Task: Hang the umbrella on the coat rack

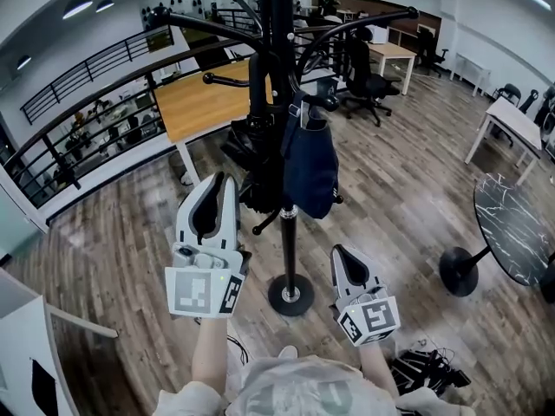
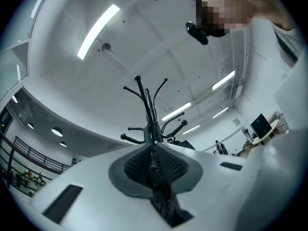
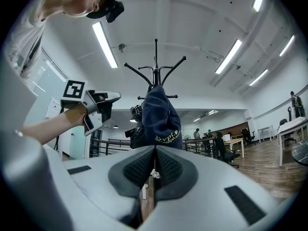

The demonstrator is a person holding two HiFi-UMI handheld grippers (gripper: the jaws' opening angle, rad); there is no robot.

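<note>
- Black folded umbrella [image 1: 258, 176] hanging on the coat rack [image 1: 287, 232], bunched against the black pole on its 9 o'clock side in the head view.
- Just beside it, at the pole's 3 o'clock, a navy bag [image 1: 310, 167] hanging from a higher hook, with small yellow lettering in the right gripper view, too small to read.
- Curved black hooks spreading from the top of the pole; round black base standing on the wood-plank floor [image 1: 130, 241].
- Left gripper [image 1: 227, 178] raised at the umbrella's 7 o'clock, tips near the umbrella but apart from it; jaws pressed together, nothing between them, pointing up toward the rack's hooks and the ceiling.
- Right gripper [image 1: 339, 250] lower down, at 3 o'clock of the rack's base; jaws also brought together and holding nothing, aimed at the navy bag.
- Beyond the rack at 11 o'clock, a wooden desk [image 1: 204, 102]; at 1 o'clock, a black office chair [image 1: 364, 76].
- Dark round table [image 1: 512, 232] with marble veining at the 3 o'clock edge of the head view.
- Black railing [image 1: 87, 137] running along the 9 to 10 o'clock side.
- Tangle of black cables [image 1: 429, 371] on the floor at 5 o'clock.
</note>
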